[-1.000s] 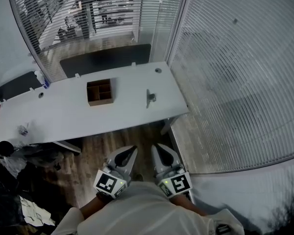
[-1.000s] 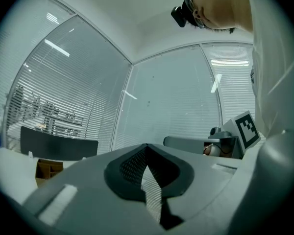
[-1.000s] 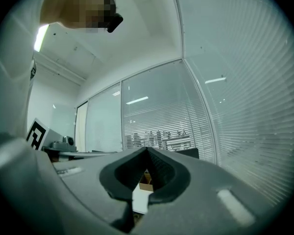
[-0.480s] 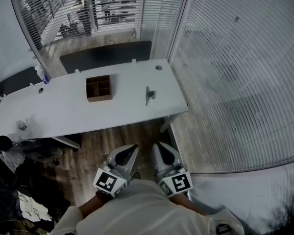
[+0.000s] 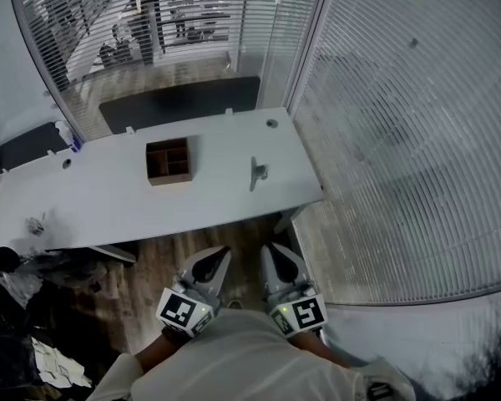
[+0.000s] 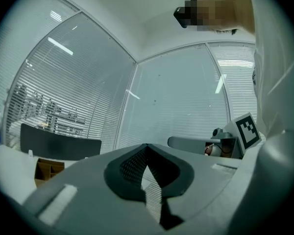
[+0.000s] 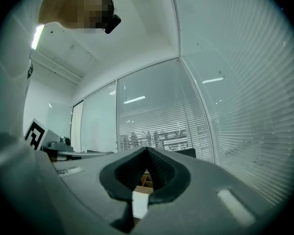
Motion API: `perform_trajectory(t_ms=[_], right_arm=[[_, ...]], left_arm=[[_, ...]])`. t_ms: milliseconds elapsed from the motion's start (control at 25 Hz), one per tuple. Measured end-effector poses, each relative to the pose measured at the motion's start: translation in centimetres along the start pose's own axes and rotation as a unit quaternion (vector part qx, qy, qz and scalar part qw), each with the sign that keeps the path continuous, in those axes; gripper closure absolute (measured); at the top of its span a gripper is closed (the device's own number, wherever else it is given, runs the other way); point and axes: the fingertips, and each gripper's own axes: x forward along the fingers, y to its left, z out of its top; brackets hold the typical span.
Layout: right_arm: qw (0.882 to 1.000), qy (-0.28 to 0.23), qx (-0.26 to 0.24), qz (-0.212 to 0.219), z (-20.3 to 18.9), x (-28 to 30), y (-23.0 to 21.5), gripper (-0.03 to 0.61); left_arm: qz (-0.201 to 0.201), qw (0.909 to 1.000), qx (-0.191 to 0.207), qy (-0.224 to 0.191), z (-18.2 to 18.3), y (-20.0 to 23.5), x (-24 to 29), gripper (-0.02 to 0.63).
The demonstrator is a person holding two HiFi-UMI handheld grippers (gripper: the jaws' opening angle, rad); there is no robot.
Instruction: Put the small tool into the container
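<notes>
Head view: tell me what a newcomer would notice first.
A long white desk crosses the middle, with a brown compartmented box near its centre and a small metal tool to the box's right. Low in the frame, the left gripper and right gripper sit side by side above the wooden floor, both shut and empty, short of the desk.

Head view steeply down from afar, gripper views low, all sharing container [image 5: 169, 160]

Left gripper [image 5: 217, 259], right gripper [image 5: 273, 257]: jaws together.

The table [image 5: 108, 203] bears a container [image 5: 169, 160] and small tool [image 5: 256, 174].
</notes>
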Motion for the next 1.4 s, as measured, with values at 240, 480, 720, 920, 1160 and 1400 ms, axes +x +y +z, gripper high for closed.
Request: perform_trajectory(t_ms=[240,480,720,920,1160,1400], right_arm=[[1.0,-0.001,-0.008,0.001,-0.1,4.3,-0.8,0.578],[0.999,-0.001,-0.029,0.014,0.5,9.2,-0.7,0.578],[0.998,-0.011,-0.051,0.026,1.8,14.7,-0.4,0.578],[0.995,-0.029,-0.088,0.026,2.6,18.9,0.0,0.578],[0.995,-0.032,-0.09,0.024,2.9,23.8,1.1,0.578],[0.995,-0.034,-0.088,0.027,2.0,27.4,1.7,0.578]], left_arm=[[0.008,0.9999,0.003,-0.011,0.8,4.5,1.9,0.611],[0.019,0.9996,-0.003,-0.022,2.6,8.7,3.8,0.611],[0.019,0.9995,-0.005,-0.025,4.2,12.8,5.8,0.611],[0.009,0.9992,0.007,-0.037,5.5,16.7,7.3,0.611],[0.006,0.999,0.003,-0.043,7.3,21.2,8.0,0.611],[0.012,0.9995,0.001,-0.031,6.7,25.1,8.1,0.611]])
